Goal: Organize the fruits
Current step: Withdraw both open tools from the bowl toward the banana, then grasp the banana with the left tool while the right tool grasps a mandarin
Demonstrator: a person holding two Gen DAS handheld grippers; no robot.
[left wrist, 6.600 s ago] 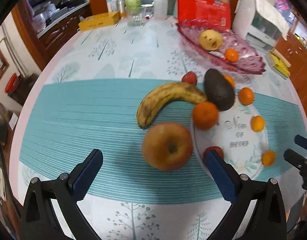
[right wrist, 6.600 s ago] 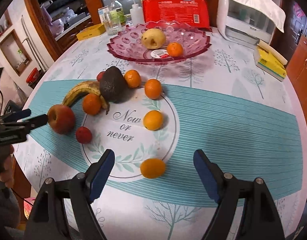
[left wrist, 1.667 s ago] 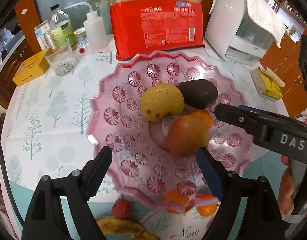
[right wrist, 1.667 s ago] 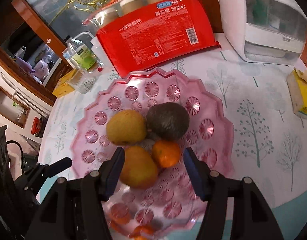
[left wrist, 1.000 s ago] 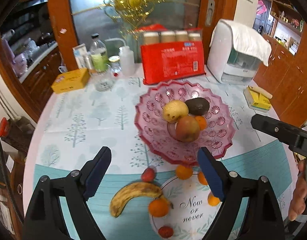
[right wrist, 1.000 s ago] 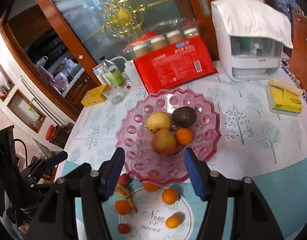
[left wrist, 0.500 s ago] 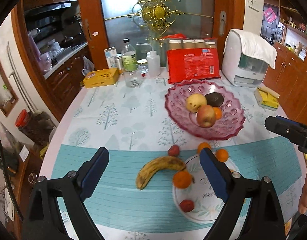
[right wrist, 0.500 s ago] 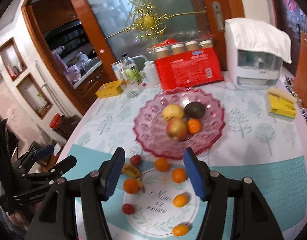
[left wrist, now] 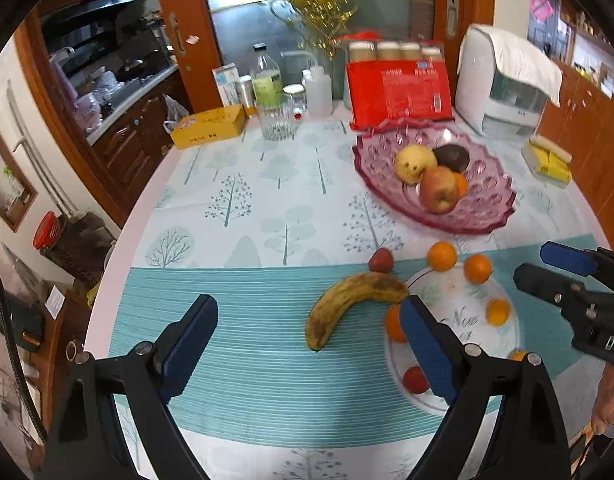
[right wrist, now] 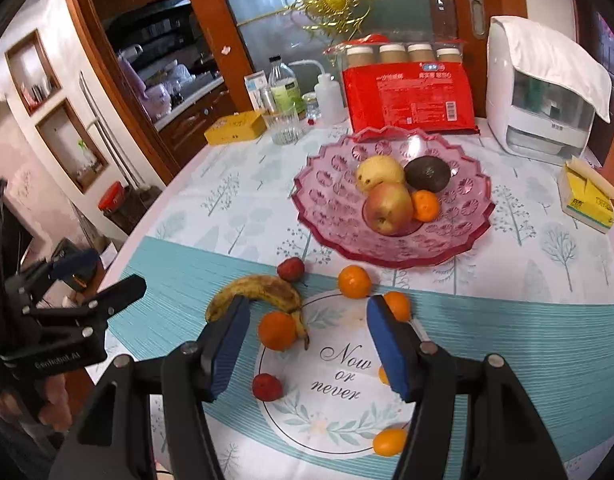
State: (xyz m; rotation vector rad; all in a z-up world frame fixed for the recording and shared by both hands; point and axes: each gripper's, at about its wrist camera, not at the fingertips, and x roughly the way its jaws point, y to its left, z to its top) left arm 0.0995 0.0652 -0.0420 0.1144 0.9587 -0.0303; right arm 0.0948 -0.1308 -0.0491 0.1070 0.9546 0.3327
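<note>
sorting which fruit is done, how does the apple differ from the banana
The apple sits in the pink glass bowl, leaning against the other fruit there; the banana lies flat on the tablecloth outside it. The apple is round and reddish-yellow; the banana is long, curved, yellow with brown spotting. Both are whole, unpeeled, and held by neither gripper.

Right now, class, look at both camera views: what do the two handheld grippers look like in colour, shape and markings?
Each gripper is a black, angular frame with silver bolts and two long fingers faced with ribbed blue pads. The left gripper carries white lettering on its side in the right camera's view, too blurred to read. The right gripper shows white letters "DA", cut off at the picture's edge, in the left camera's view.
</note>
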